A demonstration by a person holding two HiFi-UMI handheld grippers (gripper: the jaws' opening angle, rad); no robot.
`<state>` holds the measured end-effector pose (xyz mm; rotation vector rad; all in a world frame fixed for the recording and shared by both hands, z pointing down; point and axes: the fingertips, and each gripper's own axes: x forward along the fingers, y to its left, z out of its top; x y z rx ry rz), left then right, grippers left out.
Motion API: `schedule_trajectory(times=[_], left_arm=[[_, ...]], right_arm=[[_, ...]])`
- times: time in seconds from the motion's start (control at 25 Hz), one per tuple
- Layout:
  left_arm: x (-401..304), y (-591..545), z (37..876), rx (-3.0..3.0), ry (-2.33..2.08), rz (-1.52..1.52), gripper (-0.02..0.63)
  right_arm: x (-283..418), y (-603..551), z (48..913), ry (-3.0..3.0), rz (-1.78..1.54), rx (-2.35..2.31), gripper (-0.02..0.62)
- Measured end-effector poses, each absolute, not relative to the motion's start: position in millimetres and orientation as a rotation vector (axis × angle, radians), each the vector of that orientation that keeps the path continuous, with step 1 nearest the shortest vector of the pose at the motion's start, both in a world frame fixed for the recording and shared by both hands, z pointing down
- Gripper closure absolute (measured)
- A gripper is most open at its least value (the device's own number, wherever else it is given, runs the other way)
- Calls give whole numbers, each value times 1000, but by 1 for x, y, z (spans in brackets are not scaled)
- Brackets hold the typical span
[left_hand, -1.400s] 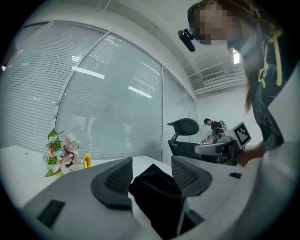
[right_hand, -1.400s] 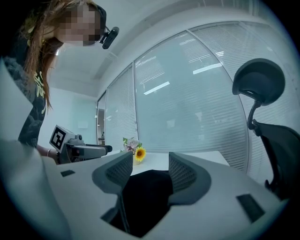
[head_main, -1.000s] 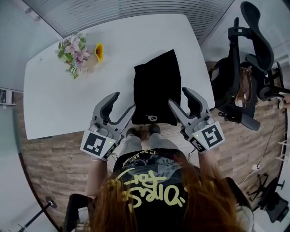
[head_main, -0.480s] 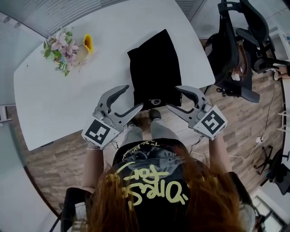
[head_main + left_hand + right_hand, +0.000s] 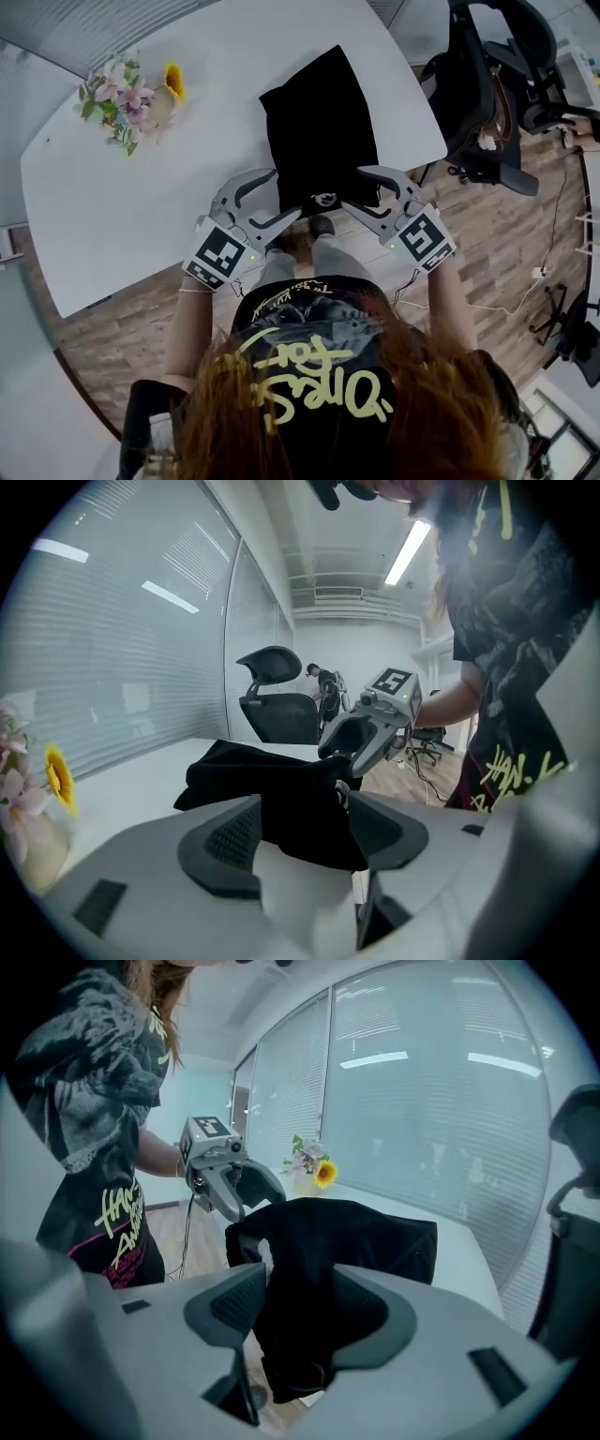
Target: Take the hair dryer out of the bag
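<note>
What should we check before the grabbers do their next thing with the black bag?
1. Black bag lying on the white table, near end at the edge: ok.
2. Left gripper holding the bag: jaws opening, bag corner between them, not pinched: not ok.
3. Right gripper holding the bag: jaws apart round the fabric, not pinched: not ok.
4. Bag's mouth open: cannot tell.
5. Hair dryer inside: hidden, cannot tell.
6. Flowers clear of the bag: ok.
</note>
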<state>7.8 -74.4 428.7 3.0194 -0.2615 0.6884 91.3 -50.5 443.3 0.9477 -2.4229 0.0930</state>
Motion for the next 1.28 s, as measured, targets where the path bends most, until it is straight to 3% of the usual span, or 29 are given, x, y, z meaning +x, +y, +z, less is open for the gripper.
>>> schedule_trajectory(times=[0.24,0.4,0.72,0.88,1.28], left_arm=[[11,-78,437,3015,-236,706,327],[10,-79,442,3000,-228,735,396],[11,-82,440,3005,-270,729,515],[10,-87,437,3001,-269,720,569],[12,-100,422,2984,-302,633,591]], right_arm=[[96,-56,451,-2391,81,948,371],[95,-58,452,-2390,69,944,384],[90,-54,445,-2390,36,922,552],[87,-58,439,-2389,1,906,563],[89,-73,414,-2372,-97,936,566]])
